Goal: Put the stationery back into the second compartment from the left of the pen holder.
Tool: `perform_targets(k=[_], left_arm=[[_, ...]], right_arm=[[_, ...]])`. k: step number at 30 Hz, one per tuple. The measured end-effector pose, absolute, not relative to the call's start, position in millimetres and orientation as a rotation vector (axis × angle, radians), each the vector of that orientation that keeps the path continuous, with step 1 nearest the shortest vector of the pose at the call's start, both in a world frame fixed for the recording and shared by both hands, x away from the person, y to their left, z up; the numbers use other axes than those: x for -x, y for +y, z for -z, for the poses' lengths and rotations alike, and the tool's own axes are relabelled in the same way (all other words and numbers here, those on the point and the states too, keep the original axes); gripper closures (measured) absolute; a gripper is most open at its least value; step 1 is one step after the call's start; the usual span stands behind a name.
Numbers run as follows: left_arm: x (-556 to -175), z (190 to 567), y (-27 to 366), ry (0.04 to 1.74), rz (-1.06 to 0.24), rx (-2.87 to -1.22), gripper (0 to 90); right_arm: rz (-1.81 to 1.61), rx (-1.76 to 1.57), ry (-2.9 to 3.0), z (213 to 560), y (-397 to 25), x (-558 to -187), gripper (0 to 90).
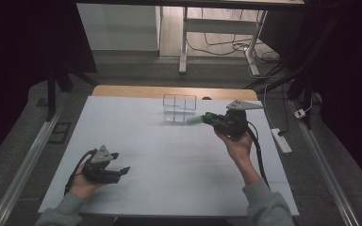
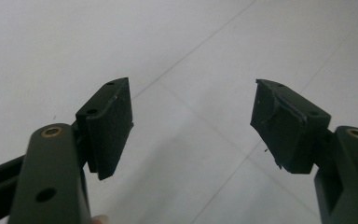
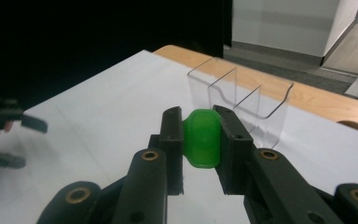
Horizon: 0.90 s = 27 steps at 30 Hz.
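White sheeting covers the counter (image 1: 169, 160), with a strip of bare wood at its far edge and a dim room with desk legs and loose cables beyond. Taking the clear acrylic organizer (image 1: 179, 108) at the far middle of the counter as the landmark: the left tongs (image 1: 118, 170) sit well apart from it, toward the near left corner, held low over the sheeting in the person's left hand (image 1: 81, 184). Their jaws stand wide apart with nothing between them, only white surface seen through the gap. The right tongs (image 1: 195, 119) are just beside the organizer, on its near right side, lifted off the counter in the right hand (image 1: 239, 143). Their jaws are closed on a small green plastic piece (image 3: 202, 137), clamped on both sides and pointing at the organizer's open compartments.
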<state>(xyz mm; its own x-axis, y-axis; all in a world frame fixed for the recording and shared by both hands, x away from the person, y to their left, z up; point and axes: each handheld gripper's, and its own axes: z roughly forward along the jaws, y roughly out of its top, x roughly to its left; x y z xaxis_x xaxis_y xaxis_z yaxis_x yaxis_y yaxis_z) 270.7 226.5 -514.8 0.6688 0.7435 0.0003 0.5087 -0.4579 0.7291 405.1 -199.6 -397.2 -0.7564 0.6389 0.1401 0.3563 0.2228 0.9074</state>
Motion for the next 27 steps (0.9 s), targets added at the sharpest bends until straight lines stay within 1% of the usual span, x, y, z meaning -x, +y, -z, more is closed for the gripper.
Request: perform_targets(k=[8,18,27], left_arm=[[-269,521,237,0.993,-0.419,-2.161,28.6],[-270,524,242,1.011,-0.419,-2.150,28.3],[-271,525,245,1.022,-0.411,-2.147,28.2]], right_arm=[[-1.555,-0.984,2.186,386,-189,-440,74.1],[-1.558,-1.045,2.169,393,-171,-484,74.0],[-1.534,-1.048,2.178,399,-158,-497,73.9]])
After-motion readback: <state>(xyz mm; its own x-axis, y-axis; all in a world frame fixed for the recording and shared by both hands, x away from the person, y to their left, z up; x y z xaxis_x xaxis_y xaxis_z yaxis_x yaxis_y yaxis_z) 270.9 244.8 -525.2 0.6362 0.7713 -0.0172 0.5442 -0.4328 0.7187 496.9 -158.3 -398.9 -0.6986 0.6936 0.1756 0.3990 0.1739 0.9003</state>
